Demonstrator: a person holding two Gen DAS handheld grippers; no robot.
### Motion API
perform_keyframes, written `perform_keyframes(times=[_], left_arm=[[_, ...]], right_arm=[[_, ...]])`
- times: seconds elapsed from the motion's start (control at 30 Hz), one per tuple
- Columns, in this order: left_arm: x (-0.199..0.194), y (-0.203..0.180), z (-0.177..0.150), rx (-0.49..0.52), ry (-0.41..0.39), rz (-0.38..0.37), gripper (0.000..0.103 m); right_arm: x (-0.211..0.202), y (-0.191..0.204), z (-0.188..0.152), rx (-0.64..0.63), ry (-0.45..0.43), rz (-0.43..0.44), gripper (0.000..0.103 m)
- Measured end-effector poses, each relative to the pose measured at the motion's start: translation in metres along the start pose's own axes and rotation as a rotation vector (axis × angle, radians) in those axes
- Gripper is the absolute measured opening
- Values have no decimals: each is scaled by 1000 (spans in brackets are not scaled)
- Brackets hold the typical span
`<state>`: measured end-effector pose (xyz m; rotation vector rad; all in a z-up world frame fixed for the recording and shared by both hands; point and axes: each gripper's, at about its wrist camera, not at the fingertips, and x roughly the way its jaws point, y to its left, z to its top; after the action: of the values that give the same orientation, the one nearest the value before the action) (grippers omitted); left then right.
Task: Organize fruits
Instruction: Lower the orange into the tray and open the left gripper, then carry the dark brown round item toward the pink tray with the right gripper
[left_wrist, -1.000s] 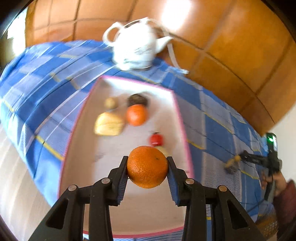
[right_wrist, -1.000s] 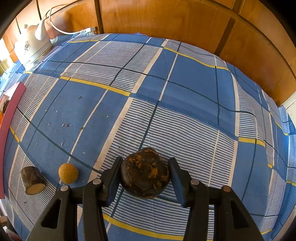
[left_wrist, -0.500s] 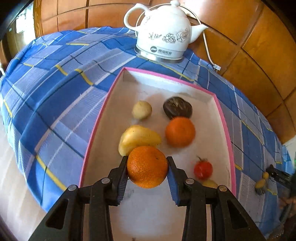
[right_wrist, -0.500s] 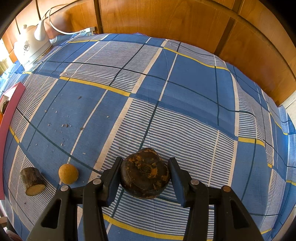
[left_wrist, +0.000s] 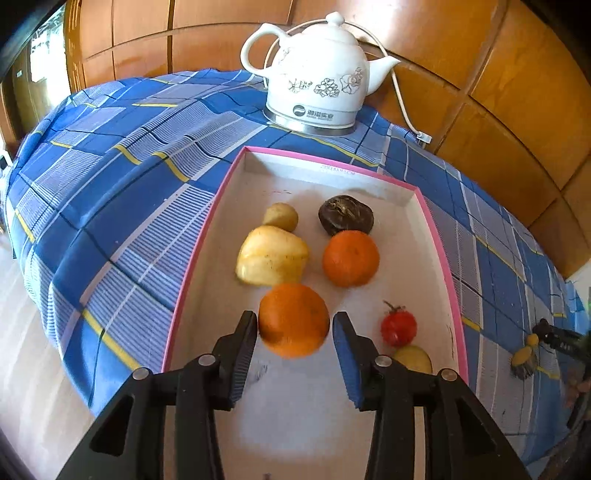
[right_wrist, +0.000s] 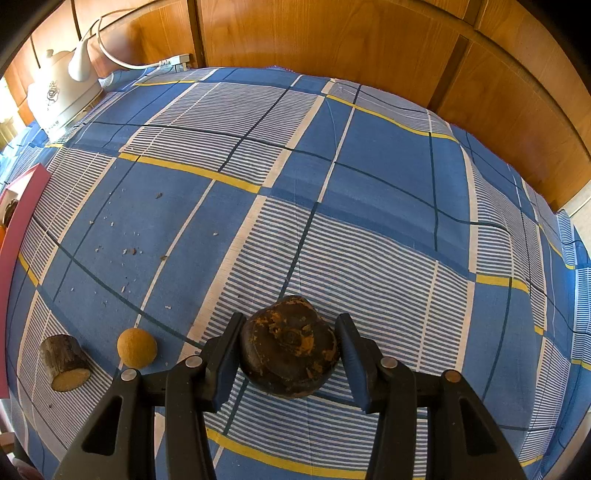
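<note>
Blue checked cloth (left_wrist: 122, 192) covers the desk, and a pink-rimmed box (left_wrist: 221, 206) lies on it just in front of a white kettle (left_wrist: 317, 81).

The left tongs (left_wrist: 294, 315) point down into the near half of the box. Their jaws have just been opening. The orange (left_wrist: 293, 319) sits between the pads, a little blurred, with a thin gap showing at the right pad, so it is no longer squeezed. Whether it already touches the box floor I cannot tell.

Other fruit lies in the box:
- a second orange (left_wrist: 351, 258) just beyond, to the right
- a pale yellow fruit (left_wrist: 271, 256) just beyond, to the left, close against the orange between the pads
- a small tan fruit (left_wrist: 281, 216) and a dark round one (left_wrist: 346, 215) farther back
- a red fruit (left_wrist: 399, 328) and a yellowish one (left_wrist: 413, 360) near the right wall

The right tongs (right_wrist: 291, 317) are over open cloth well to the right of the box, partly closed. Both pads press on a dark fruit (right_wrist: 290, 347) blotched with orange-brown. I cannot tell whether it rests on the cloth or is lifted.

Left of it, near the camera, lie a tan ball (right_wrist: 136, 348) and a short piece of log (right_wrist: 64, 362) — close together but apart. Small crumbs dot the cloth beyond them.
</note>
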<state>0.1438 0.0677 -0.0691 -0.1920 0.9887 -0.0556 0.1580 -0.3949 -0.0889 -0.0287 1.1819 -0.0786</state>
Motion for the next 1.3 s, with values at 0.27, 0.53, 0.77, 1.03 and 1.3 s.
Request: perform_keyframes(times=[0.27, 0.53, 0.77, 1.03, 1.3], left_arm=[[-12, 5, -11, -36, -21, 18, 45], [-25, 1, -22, -27, -51, 45, 45], [-38, -11, -27, -10, -85, 42, 47], [-55, -26, -29, 26, -133, 30, 50], [-60, -31, -33, 45, -140, 17, 50]], right_arm=[[0, 0, 0, -2, 0, -3, 50], [0, 0, 0, -10, -1, -6, 50], [-2, 3, -2, -18, -5, -16, 50], [-3, 4, -2, -18, -7, -22, 50], [-5, 5, -2, -15, -9, -29, 50]])
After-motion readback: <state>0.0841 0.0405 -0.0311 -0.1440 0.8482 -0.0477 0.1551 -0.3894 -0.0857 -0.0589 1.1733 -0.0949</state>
